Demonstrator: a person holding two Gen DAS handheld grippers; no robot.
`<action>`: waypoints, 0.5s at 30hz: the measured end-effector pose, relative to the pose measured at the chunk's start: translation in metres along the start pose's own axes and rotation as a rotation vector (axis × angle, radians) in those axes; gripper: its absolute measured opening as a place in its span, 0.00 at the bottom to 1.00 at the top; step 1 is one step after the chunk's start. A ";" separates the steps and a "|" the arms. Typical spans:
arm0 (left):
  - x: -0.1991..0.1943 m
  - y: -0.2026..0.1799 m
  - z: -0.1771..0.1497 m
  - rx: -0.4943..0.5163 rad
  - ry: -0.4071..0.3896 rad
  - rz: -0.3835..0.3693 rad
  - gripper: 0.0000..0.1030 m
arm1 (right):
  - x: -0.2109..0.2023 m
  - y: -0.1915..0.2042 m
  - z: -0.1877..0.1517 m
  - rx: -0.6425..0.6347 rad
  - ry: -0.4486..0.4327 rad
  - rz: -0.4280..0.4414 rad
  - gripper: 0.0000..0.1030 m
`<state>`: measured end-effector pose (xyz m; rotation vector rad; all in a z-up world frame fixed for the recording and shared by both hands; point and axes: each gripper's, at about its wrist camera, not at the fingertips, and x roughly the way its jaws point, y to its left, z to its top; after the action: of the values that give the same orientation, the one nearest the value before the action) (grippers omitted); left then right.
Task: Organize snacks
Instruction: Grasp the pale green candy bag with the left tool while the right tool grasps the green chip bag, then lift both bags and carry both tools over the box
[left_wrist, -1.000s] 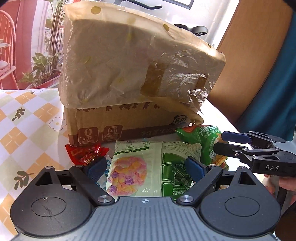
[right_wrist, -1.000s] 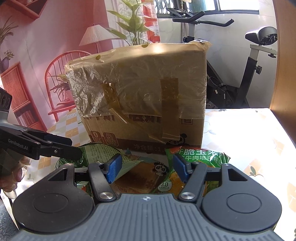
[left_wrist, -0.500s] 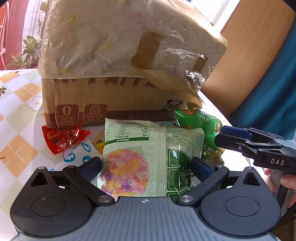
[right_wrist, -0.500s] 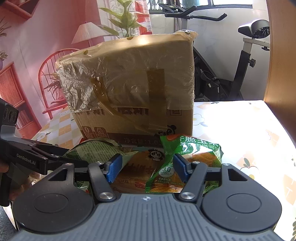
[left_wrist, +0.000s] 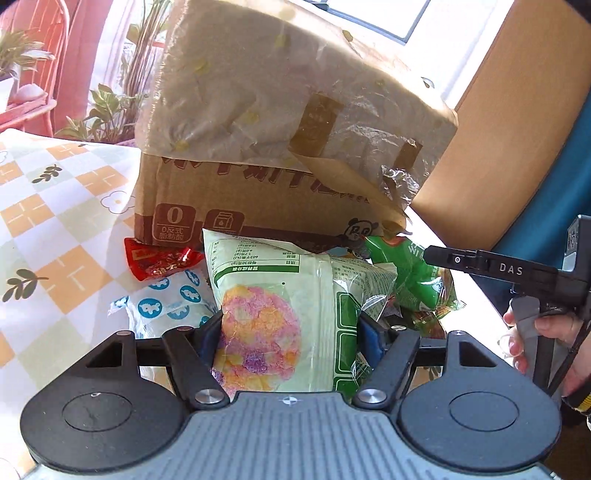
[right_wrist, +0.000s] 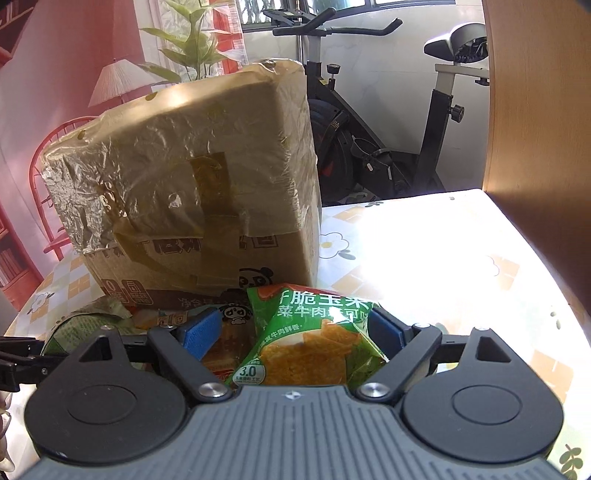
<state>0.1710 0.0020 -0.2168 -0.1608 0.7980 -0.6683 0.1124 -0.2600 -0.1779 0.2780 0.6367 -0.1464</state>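
Observation:
Snack packets lie heaped in front of a taped cardboard box (left_wrist: 258, 184) (right_wrist: 203, 221). My left gripper (left_wrist: 291, 332) is closing, and its pads press both sides of a pale green packet (left_wrist: 280, 325) with pink and yellow pieces, which is squeezed narrower. A red packet (left_wrist: 159, 264) and a white packet with blue dots (left_wrist: 166, 302) lie to its left. My right gripper (right_wrist: 291, 328) is opening around a green corn-chip packet (right_wrist: 317, 339) (left_wrist: 417, 280). Its left pad stands clear of that packet. An orange packet (right_wrist: 225, 347) lies beside it. The right gripper (left_wrist: 432, 254) shows side-on at the right of the left wrist view.
The table wears a checked cloth with flowers (left_wrist: 55, 221) (right_wrist: 443, 277). A wooden panel (right_wrist: 535, 147) rises at the right edge. An exercise bike (right_wrist: 369, 129) and a plant (right_wrist: 192, 48) stand beyond the table. A person's hand (left_wrist: 546, 332) holds the right gripper's handle.
Both grippers have moved forward and down onto the heap. The left jaws widened, then narrowed onto the pale green packet. The right jaws have spread wider around the green chip packet.

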 end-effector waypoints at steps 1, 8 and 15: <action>-0.006 0.000 -0.002 -0.011 -0.013 0.017 0.71 | 0.006 -0.003 0.001 0.007 0.013 -0.007 0.86; -0.039 -0.009 -0.002 -0.021 -0.104 0.090 0.71 | 0.035 -0.016 -0.002 0.080 0.112 -0.036 0.86; -0.048 -0.025 0.003 0.023 -0.149 0.134 0.71 | 0.021 -0.014 -0.007 0.037 0.101 0.006 0.73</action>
<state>0.1369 0.0111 -0.1763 -0.1332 0.6512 -0.5320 0.1220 -0.2725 -0.1983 0.3247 0.7337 -0.1396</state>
